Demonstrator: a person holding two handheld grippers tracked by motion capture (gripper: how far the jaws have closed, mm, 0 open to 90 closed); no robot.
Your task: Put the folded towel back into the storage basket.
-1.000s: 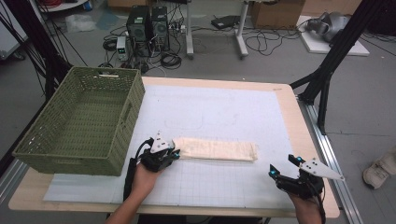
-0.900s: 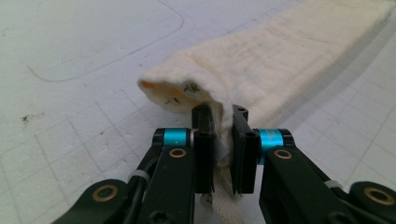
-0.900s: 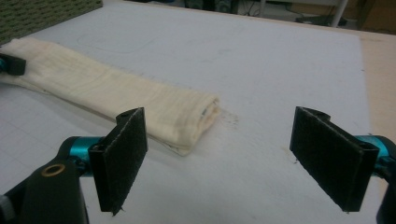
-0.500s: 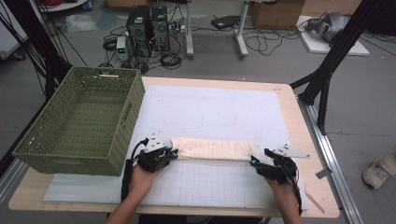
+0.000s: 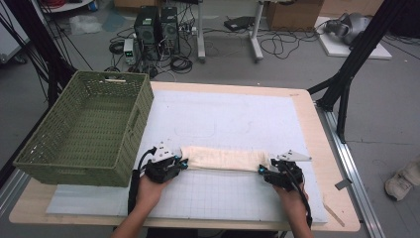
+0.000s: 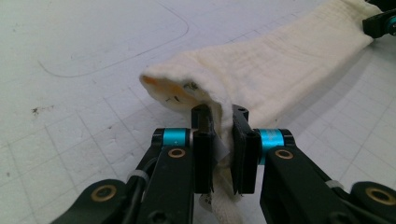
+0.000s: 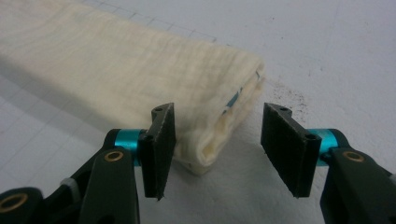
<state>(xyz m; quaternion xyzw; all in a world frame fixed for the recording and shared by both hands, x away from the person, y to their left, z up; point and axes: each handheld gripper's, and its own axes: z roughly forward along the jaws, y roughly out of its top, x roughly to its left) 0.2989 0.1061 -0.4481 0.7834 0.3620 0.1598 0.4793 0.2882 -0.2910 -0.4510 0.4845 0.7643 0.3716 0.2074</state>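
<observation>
A cream folded towel (image 5: pixel 225 159) lies as a long strip across the white grid mat (image 5: pixel 228 119). My left gripper (image 5: pixel 182 163) is shut on the towel's left end; in the left gripper view the cloth (image 6: pixel 261 70) is pinched between the jaws (image 6: pixel 223 149), and the strip runs away to the upper right. My right gripper (image 5: pixel 262 171) is at the towel's right end, open. In the right gripper view the folded corner (image 7: pixel 219 135) sits between the spread jaws (image 7: pixel 217 149), with its layered edge facing me.
A green woven basket (image 5: pixel 89 124) stands at the table's left, close to my left hand. The wooden table edge (image 5: pixel 317 148) runs along the right. Beyond the table, computer towers (image 5: pixel 156 25), cables and black stand legs (image 5: pixel 346 74) are on the floor.
My right gripper has travelled left from the table's right side to the towel's right end. The left gripper has stayed shut on the left end.
</observation>
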